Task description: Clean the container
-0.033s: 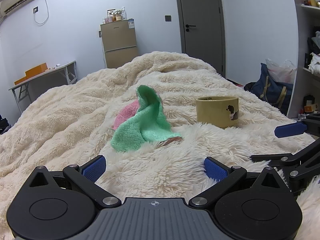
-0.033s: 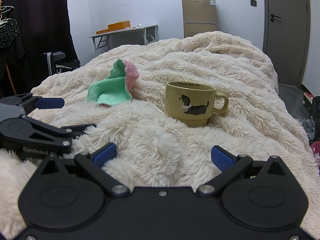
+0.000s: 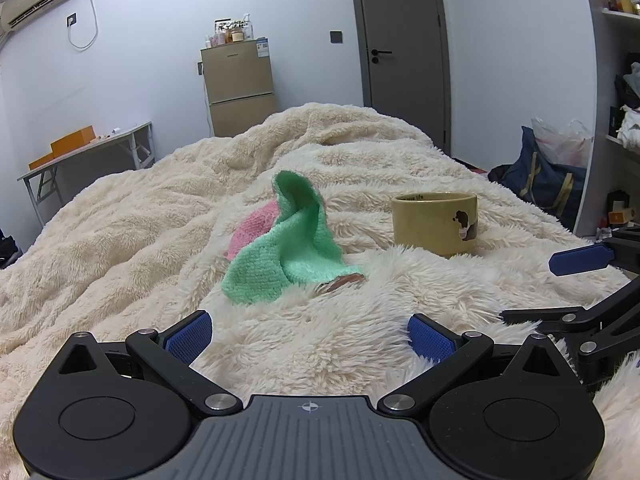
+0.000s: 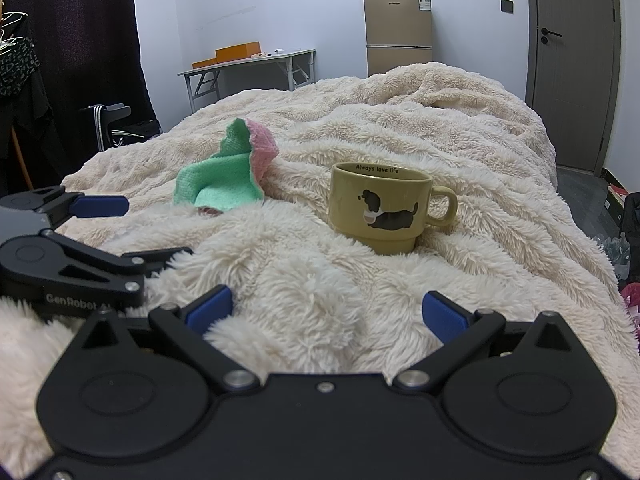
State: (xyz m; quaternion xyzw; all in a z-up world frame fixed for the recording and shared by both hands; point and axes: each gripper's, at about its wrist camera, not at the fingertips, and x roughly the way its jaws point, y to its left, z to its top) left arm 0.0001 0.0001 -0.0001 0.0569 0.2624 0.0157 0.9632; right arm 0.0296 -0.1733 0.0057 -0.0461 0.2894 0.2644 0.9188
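Observation:
An olive mug [image 4: 378,210] with a dog picture and its handle to the right stands upright on the fluffy cream blanket [image 4: 400,120]. It also shows in the left wrist view [image 3: 435,224]. A crumpled green and pink cloth [image 3: 288,240] lies left of it, also in the right wrist view [image 4: 224,176]. My left gripper [image 3: 310,336] is open and empty, resting low on the blanket short of the cloth. My right gripper [image 4: 326,312] is open and empty, short of the mug. Each gripper appears at the edge of the other's view.
The blanket [image 3: 120,240] covers a bed with folds and humps. A small fridge [image 3: 240,88], a folding table [image 3: 88,152] with orange boxes and a grey door [image 3: 404,48] stand behind. Bags [image 3: 548,184] and shelves sit at the right.

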